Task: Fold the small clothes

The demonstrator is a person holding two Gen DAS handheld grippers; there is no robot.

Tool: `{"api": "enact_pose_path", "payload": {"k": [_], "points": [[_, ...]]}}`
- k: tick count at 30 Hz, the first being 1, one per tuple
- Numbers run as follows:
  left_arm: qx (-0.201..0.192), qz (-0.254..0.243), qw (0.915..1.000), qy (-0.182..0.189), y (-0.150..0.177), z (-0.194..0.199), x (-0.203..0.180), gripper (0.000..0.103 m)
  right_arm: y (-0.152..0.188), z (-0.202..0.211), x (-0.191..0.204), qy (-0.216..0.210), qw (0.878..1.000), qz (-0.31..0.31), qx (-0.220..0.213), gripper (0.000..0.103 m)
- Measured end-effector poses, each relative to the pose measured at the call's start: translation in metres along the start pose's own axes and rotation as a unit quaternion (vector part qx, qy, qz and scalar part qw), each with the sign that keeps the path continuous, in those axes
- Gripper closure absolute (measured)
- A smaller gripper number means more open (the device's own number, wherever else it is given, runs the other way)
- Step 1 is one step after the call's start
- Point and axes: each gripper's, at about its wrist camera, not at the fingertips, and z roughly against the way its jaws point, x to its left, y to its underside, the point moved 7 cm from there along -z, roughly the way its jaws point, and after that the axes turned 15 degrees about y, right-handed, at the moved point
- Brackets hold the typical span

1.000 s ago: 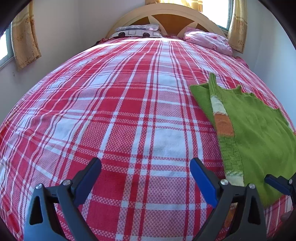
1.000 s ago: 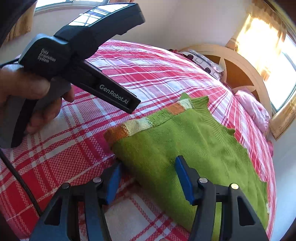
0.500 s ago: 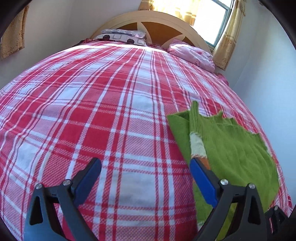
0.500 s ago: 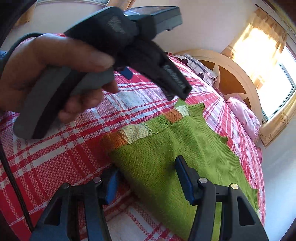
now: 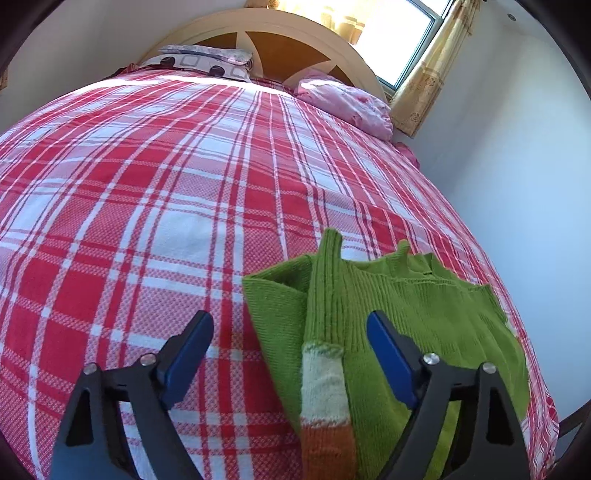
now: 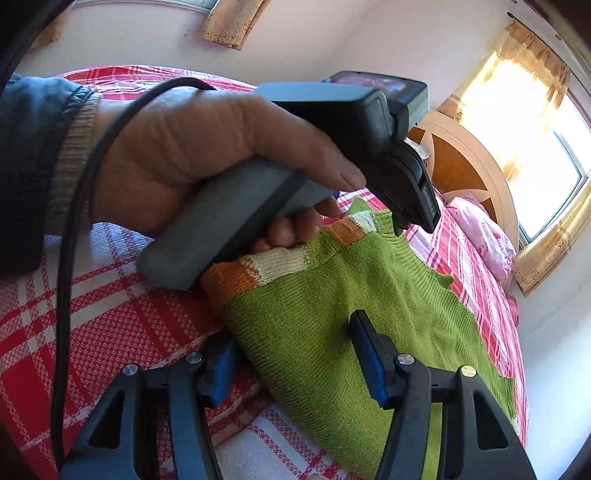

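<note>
I see the bed (image 5: 155, 192) under a red and white checked cover filling both views, its curved headboard (image 5: 280, 33) at the far end. 2 pillows lie against that headboard: a patterned pillow (image 5: 207, 62) on the left, a pink pillow (image 5: 347, 103) nearer the window.

The green knitted garment (image 6: 332, 295) lies flat on the cover toward the bed's right edge. Its sleeve (image 5: 325, 369), banded cream and orange at the cuff, is folded lengthwise along the garment's left side.

My left hand (image 6: 192, 158), in a dark sleeve, carries the left hand-held gripper (image 5: 291, 358) above the sleeve. Its jaws are closing but stand wide apart; the banded sleeve lies between them and neither blue pad touches it.

The right hand-held gripper (image 6: 299, 362) sits low at the garment's near corner, jaws about half apart. The left pad rests at the garment's edge and the right pad on top of the knit. I cannot tell whether it has a grip on the cloth.
</note>
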Motion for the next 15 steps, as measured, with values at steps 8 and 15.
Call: {"api": "enact_pose_path", "payload": {"k": [8,15], "points": [[0.014,0.002,0.9996,0.026,0.003,-0.012,-0.001,0.049,0.000,0.008,0.007,0.010,1.000,0.008,-0.004,0.045],[0.007,0.011,0.9994,0.031,0.003,-0.010,0.003,0.082,-0.001,0.015,0.017,0.010,0.999,0.027,-0.014,0.067]]}}
